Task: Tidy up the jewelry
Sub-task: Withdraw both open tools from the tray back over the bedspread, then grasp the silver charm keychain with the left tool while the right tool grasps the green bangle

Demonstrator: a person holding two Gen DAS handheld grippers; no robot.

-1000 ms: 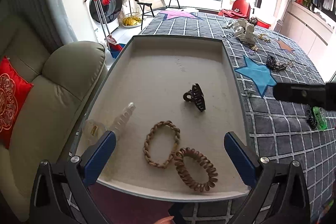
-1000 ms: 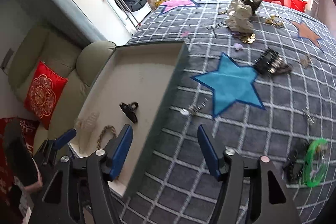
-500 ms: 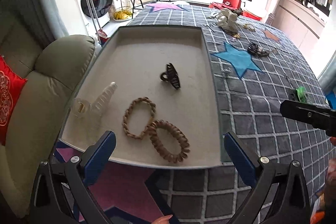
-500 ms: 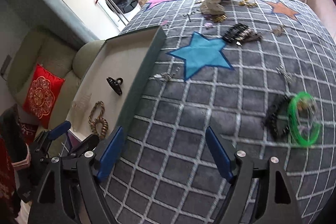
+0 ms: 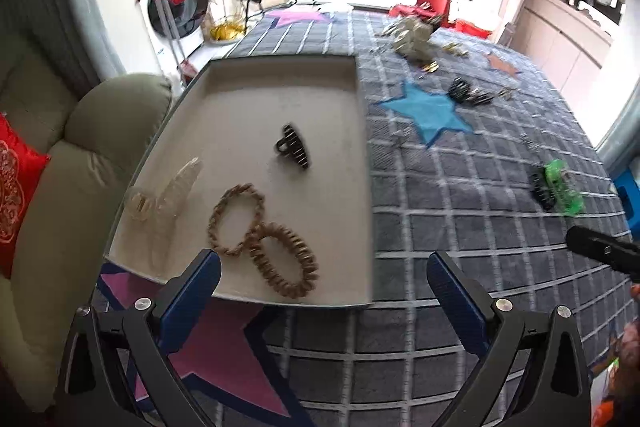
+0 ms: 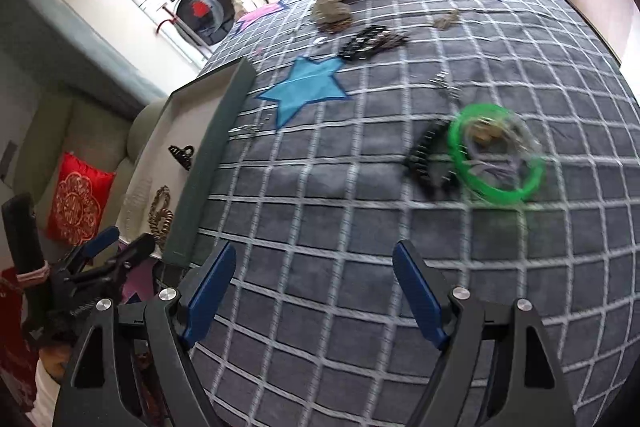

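A grey tray (image 5: 362, 131) lies on the checked cloth and holds a black claw clip (image 5: 292, 146), two brown hair ties (image 5: 236, 219), and a clear clip (image 5: 176, 187). My left gripper (image 5: 324, 287) is open and empty above the tray's near edge. My right gripper (image 6: 314, 287) is open and empty over the cloth, short of a green ring (image 6: 496, 155) and a black comb clip (image 6: 426, 157). The ring also shows in the left wrist view (image 5: 560, 183). More black clips (image 6: 366, 43) and small jewelry pieces lie farther back.
A pale ornament pile (image 5: 412, 37) sits at the far end of the cloth. A beige sofa (image 5: 80, 155) with a red cushion (image 5: 12, 179) stands left of the tray. The cloth has a blue star (image 6: 306, 89).
Both grippers have pulled back and swung right. The tray has slid left in the left view. The green ring and black comb clip have come nearer in the right view.
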